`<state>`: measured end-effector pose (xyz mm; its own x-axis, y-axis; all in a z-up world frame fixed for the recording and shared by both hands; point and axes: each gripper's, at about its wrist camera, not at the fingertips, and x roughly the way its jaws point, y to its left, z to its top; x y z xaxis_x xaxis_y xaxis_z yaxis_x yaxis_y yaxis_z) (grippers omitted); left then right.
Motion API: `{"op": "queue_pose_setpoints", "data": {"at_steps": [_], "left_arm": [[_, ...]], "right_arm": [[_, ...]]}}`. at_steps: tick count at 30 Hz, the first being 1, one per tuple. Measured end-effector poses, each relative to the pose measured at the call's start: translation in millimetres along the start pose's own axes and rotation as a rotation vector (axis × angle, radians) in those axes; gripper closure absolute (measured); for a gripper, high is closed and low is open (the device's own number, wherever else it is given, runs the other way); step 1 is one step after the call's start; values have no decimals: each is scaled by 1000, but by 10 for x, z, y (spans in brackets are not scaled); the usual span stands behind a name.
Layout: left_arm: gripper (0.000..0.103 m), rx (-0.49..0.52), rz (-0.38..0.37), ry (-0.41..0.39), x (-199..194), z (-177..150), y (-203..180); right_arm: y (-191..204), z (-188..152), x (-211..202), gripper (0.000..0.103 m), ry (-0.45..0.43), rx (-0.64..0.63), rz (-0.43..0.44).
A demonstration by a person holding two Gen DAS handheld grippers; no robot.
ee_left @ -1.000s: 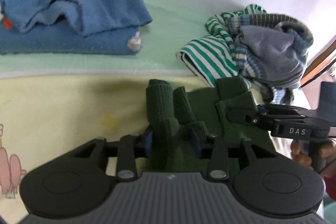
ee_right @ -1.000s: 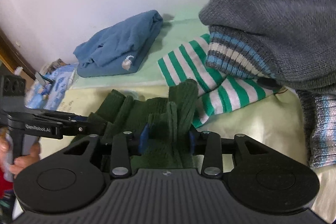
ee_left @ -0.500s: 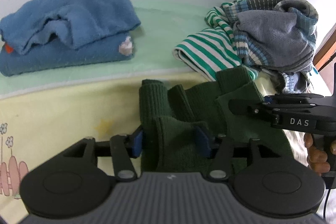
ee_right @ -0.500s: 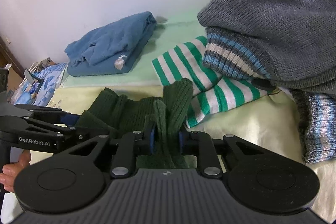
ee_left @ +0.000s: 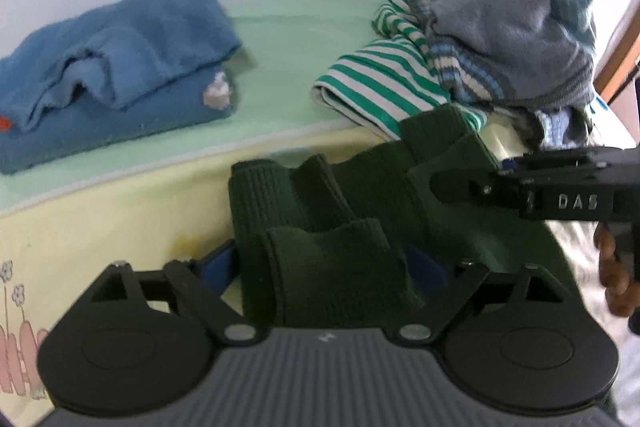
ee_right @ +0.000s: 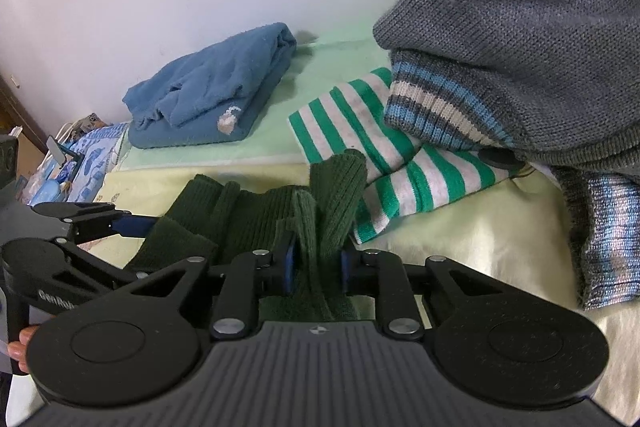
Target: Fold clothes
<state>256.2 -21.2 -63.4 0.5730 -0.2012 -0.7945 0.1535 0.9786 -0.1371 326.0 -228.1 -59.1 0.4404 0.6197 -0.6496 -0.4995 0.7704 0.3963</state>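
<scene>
Dark green ribbed knit garment (ee_left: 352,211) lies bunched in ridges on pale yellow sheet (ee_left: 100,219), between both grippers. Left gripper (ee_left: 324,267) spread wide, blue pads flanking thick fold, not pinching. Right gripper (ee_right: 314,259) clamped on narrow upright pleat. Folded blue towel (ee_left: 108,75) sits behind; striped shirt (ee_right: 360,143) and grey sweater (ee_right: 520,27) piled alongside.

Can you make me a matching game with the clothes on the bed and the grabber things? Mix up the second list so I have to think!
Things:
1. blue towel
2. dark green knit garment
3. grey sweater
4. left gripper

Descriptions:
A. lies on the green-and-white striped top
B. folded, by the wall
C. open wide around bunched cloth
D. pinched by the right gripper

Pairs: 1-B, 2-D, 3-A, 4-C
</scene>
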Motion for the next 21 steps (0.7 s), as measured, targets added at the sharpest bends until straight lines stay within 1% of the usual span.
{"op": "queue_pose_setpoints", "data": {"at_steps": [3,4,5,6,8,9,11,12,13,14,15,16,17,18,19,21], "left_arm": [[12,-19,-25,7,-14,23,85],[13,-26,-34,10,-19,31,114],[16,-32,-42,12,-23,38,143],[17,-51,-34,0,-30,37,198],[19,-75,-46,-23,-46,29,290],[25,-87,-52,-35,-53,25,335],[32,-109,-54,-47,-52,31,381],[40,-120,-56,-52,-51,34,403],[44,-131,-57,-58,-50,37,426],[56,-142,-58,-64,-49,40,449],[72,-153,-59,-69,-48,43,471],[75,-164,-60,-75,-48,46,494],[74,-175,-62,-81,-47,49,517],[75,-186,-63,-87,-46,52,539],[75,-175,-68,-86,-55,31,511],[55,-156,-85,-83,-72,-3,469]], "right_arm": [[-26,-5,0,83,-7,6,7],[-33,-5,-1,83,-8,6,9],[-37,-6,-3,83,-9,7,11],[-42,-8,-4,83,-10,9,13],[-52,-10,-8,83,-12,13,17],[-56,-10,-10,83,-13,15,19],[-62,-8,-13,83,-13,23,20],[-65,-6,-14,83,-13,27,20],[-63,-7,-15,83,-14,27,20],[-60,-8,-14,83,-14,24,20],[-57,-9,-14,83,-15,22,20],[-52,-7,-12,83,-15,18,18],[-45,-3,-11,83,-13,14,16],[-38,2,-10,83,-10,8,13],[-35,12,-6,83,-5,4,12],[-51,37,3,81,7,9,20]]}}
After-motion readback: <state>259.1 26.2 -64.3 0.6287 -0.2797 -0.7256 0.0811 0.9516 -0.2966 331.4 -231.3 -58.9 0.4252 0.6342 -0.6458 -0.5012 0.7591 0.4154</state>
